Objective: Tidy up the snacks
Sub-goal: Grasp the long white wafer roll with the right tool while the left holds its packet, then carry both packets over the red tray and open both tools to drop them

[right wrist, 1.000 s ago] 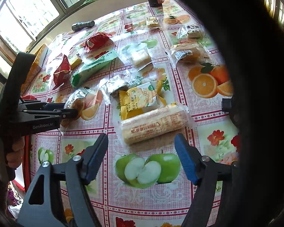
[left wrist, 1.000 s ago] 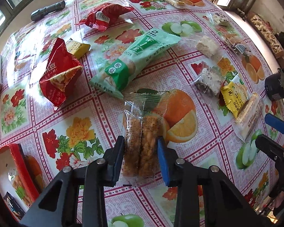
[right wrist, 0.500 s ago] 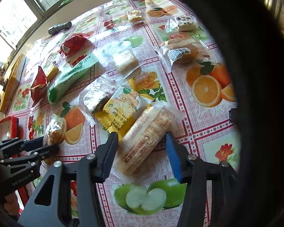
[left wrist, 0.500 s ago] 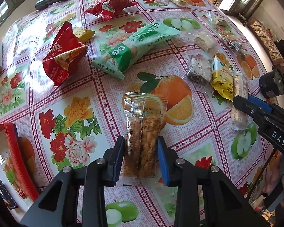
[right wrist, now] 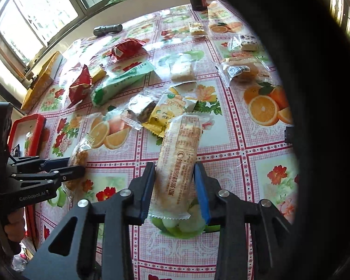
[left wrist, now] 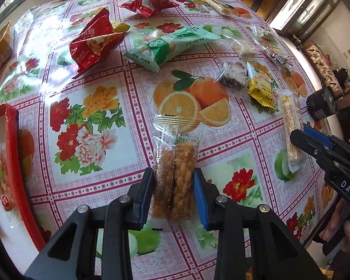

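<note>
Between the right gripper's (right wrist: 175, 182) blue pads sits a long cracker pack (right wrist: 178, 161), lying on the flowered tablecloth (right wrist: 233, 163) with its far end pointing to 12 o'clock. The jaws have just been closing and now pinch the pack at its near third. To do this well, I would hold the squeeze light, since the crackers look brittle, and lift straight up so the far end does not drag the yellow packet (right wrist: 168, 114) touching it at 11 o'clock. A grip this near one end may let the pack droop, so a slow lift seems wise.

Over on the left, the left gripper (left wrist: 173, 196) is clamped on a clear pack of fried sticks (left wrist: 175, 175), gripped low with most of the pack reaching toward 12 o'clock. A red tray (left wrist: 11, 163) at 9 o'clock already holds some snacks and looks the likely place for both.

Both hands tip steeply down toward the table, wrists roughly level, the right tool showing at 3 o'clock in the left view.
</note>
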Demonstrator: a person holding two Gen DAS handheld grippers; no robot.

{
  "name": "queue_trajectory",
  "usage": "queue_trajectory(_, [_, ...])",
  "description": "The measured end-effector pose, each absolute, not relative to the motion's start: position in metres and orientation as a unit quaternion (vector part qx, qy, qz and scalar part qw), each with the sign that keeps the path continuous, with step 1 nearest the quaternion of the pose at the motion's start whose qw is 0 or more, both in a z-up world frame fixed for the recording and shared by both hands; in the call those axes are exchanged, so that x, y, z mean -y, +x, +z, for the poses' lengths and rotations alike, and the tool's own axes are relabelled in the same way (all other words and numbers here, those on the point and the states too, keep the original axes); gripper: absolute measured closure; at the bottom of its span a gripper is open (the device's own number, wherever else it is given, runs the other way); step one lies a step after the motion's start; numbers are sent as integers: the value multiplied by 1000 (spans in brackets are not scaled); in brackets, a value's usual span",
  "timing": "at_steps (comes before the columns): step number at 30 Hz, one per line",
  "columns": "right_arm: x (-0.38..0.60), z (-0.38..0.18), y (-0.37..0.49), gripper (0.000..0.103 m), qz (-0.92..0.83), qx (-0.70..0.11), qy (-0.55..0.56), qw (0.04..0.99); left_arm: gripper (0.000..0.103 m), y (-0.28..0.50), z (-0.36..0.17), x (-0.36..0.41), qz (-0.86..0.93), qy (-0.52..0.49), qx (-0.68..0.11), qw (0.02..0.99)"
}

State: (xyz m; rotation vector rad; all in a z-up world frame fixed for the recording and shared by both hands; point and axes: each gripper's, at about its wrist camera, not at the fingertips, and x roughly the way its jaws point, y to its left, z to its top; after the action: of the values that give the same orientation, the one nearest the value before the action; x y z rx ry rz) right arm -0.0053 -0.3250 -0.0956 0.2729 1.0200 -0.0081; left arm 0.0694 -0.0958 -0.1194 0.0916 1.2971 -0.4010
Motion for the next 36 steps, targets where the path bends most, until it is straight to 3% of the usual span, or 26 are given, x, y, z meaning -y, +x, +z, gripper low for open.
queue_trajectory(22, [214,-79,11,67,115,-488,85,861,70,26,-63,19,-133,-1,-552,823])
queue_trajectory(36, [63,-59,36,67,265,-472,21,841,70,3,-52,-102,8,-48,-526,849])
